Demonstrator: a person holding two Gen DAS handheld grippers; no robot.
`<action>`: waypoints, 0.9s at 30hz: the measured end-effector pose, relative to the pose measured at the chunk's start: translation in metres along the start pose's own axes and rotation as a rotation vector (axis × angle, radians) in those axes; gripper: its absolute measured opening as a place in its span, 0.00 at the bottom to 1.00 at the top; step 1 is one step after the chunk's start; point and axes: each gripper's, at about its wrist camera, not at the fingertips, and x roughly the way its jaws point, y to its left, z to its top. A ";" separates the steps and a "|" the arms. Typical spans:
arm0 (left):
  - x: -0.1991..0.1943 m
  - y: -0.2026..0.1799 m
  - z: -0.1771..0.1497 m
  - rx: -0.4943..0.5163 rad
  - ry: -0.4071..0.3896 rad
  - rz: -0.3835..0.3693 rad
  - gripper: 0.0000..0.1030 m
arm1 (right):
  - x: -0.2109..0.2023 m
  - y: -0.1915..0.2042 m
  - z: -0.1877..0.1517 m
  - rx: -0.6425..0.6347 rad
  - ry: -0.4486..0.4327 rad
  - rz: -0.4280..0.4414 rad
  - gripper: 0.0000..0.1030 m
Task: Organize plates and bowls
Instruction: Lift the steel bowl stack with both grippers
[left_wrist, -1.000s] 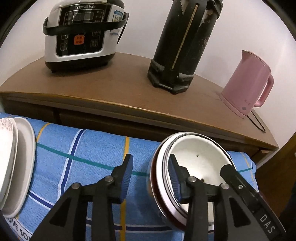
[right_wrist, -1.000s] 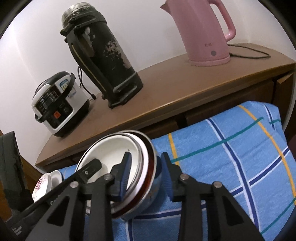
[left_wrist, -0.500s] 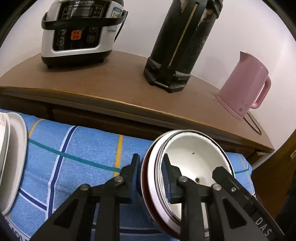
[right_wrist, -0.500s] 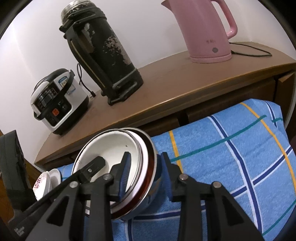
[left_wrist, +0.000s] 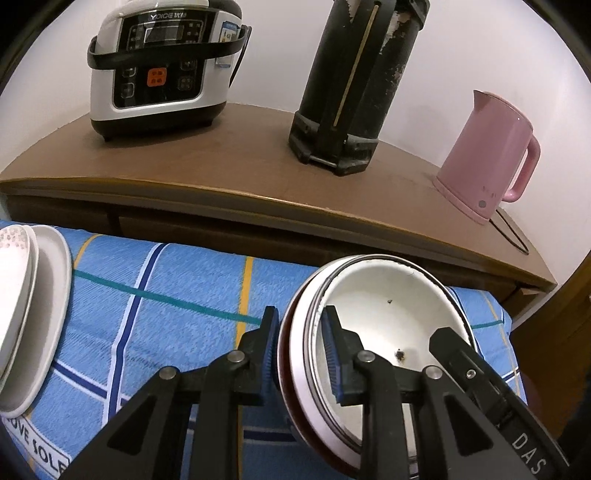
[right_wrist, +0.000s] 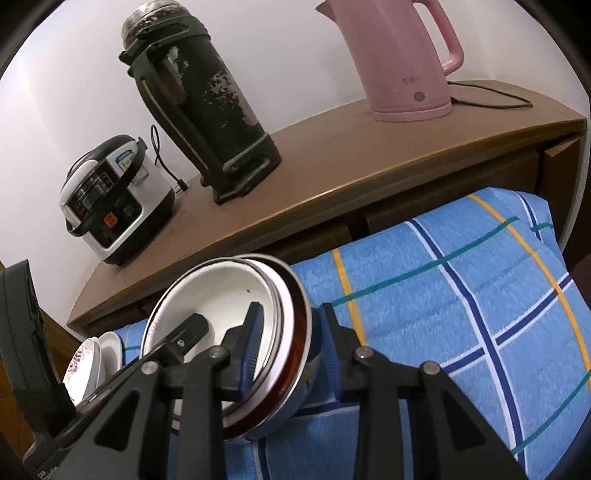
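A stack of nested bowls (left_wrist: 388, 306), white inside with a dark red rim and a steel outer shell (right_wrist: 308, 369), rests on the blue checked cloth (left_wrist: 166, 295). My left gripper (left_wrist: 300, 325) is shut on the stack's left rim, one pad inside and one outside. My right gripper (right_wrist: 290, 317) is shut on the opposite rim in the same way. Each gripper's inner finger shows in the other's view, inside the top bowl. A stack of white plates (left_wrist: 44, 295) lies at the cloth's left end, also visible as plates (right_wrist: 107, 347) in the right wrist view.
Behind the cloth stands a brown wooden sideboard (left_wrist: 240, 177) with a rice cooker (left_wrist: 159, 70), a tall black thermos (left_wrist: 351, 85) and a pink kettle (left_wrist: 487, 158) with its cord. The cloth (right_wrist: 461, 295) runs on to the right of the bowls.
My left gripper's jaws have closed from well apart onto the rim of the bowl stack. The right gripper kept its hold, and the bowls stayed in place.
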 end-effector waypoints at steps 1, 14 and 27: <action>-0.001 0.000 -0.001 0.002 0.000 0.000 0.26 | -0.001 0.000 -0.001 0.004 0.000 0.002 0.30; -0.013 0.002 -0.014 0.011 0.015 0.002 0.26 | -0.014 -0.003 -0.014 0.026 0.006 0.001 0.30; -0.037 0.002 -0.035 0.040 0.039 -0.010 0.26 | -0.038 -0.012 -0.034 0.099 0.031 -0.014 0.30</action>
